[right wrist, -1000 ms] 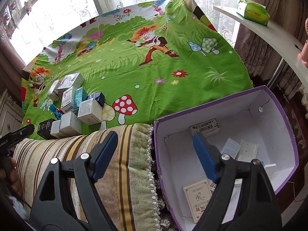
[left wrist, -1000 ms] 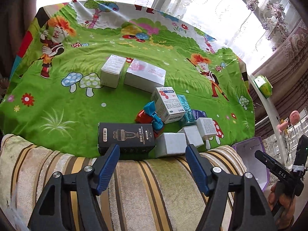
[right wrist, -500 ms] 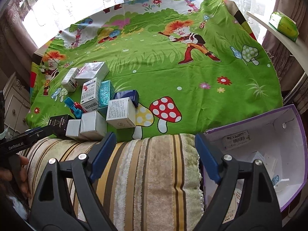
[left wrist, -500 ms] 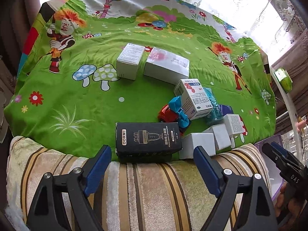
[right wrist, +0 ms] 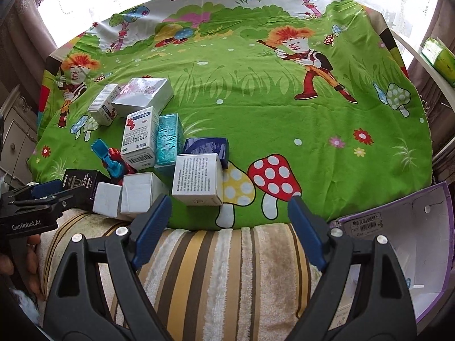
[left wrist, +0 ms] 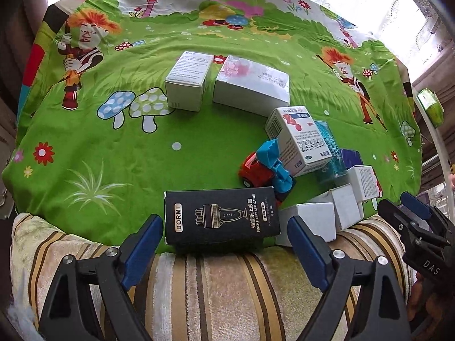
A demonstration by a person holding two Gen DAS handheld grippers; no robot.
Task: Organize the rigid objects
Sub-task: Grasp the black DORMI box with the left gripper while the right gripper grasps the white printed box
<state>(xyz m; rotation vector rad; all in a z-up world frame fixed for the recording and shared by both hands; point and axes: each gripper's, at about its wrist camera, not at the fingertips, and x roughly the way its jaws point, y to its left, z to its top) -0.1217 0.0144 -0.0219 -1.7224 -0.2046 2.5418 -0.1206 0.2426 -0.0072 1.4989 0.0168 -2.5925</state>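
A black DORMI box (left wrist: 221, 218) lies at the near edge of the green cartoon cloth (left wrist: 113, 147). My left gripper (left wrist: 224, 227) is open, its blue pads either side of the box's near end without touching it. Right of it stand small white boxes (left wrist: 312, 218), a red and blue toy car (left wrist: 264, 167) and a medicine box (left wrist: 301, 142). My right gripper (right wrist: 229, 206) is open and empty over the striped cushion (right wrist: 227, 255). A printed white box (right wrist: 196, 180) lies just ahead of its left pad, with a teal box (right wrist: 169, 139) and a blue box (right wrist: 206, 146) behind.
A purple-rimmed white box (right wrist: 398, 227) holding small cartons stands at the right past the cushion. Two larger white boxes (left wrist: 221, 82) sit further back on the cloth. A green tissue pack (right wrist: 440, 59) rests on a shelf at the right. Curtains hang behind.
The left gripper's jaws have spread wider and come down closer to the black box. The right gripper has swung left, from over the purple-rimmed box to the cushion in front of the boxes.
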